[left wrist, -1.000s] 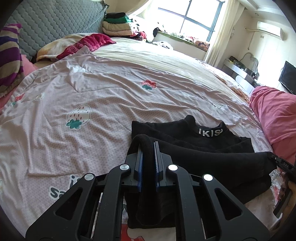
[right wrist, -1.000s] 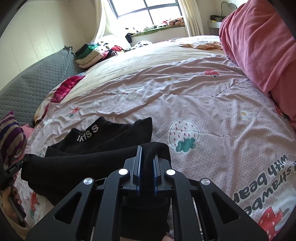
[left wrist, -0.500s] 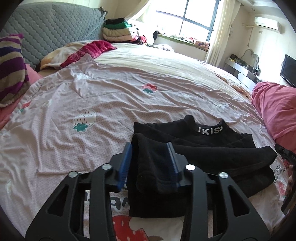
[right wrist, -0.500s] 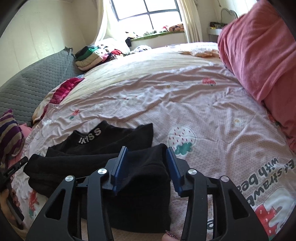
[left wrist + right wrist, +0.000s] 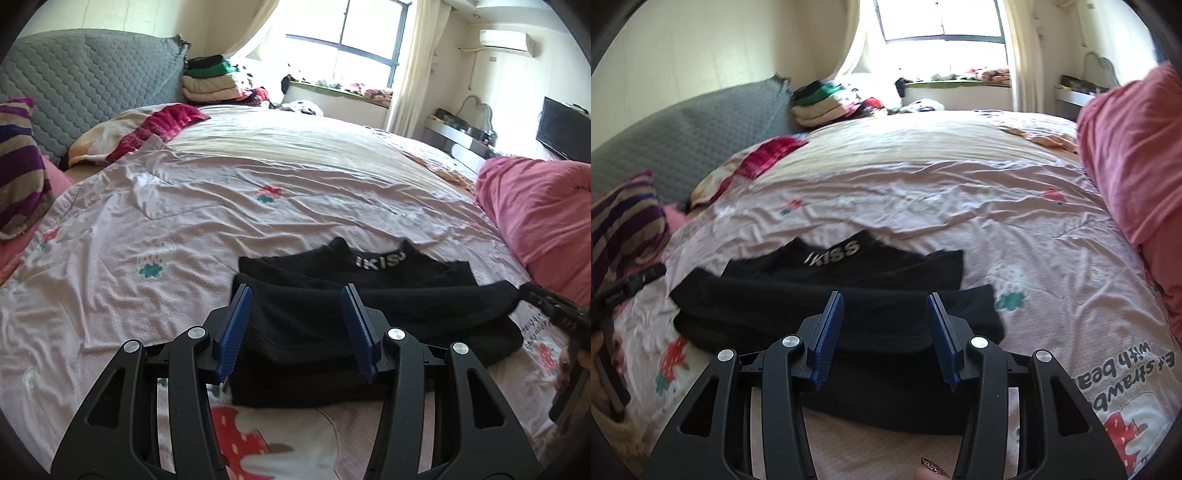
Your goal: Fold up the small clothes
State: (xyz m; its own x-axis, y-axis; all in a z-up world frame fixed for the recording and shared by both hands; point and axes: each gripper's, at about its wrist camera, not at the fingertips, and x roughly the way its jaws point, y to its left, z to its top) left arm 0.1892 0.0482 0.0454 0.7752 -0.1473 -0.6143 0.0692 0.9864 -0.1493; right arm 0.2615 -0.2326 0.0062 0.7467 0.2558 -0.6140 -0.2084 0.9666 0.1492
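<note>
On bed sheet point(image 5: 184, 229), black top point(image 5: 369, 317) folded, long axis crosswise. Left gripper point(image 5: 297, 325), right gripper point(image 5: 884, 328) just opened, released, each above own end; neither nearer.

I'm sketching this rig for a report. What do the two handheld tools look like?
Both look alike. The left tool and right tool each have two black arms with cut-out openings and silver round bolts at the joints, ending in flat blue ribbed pads. No cables or markings show.
</note>
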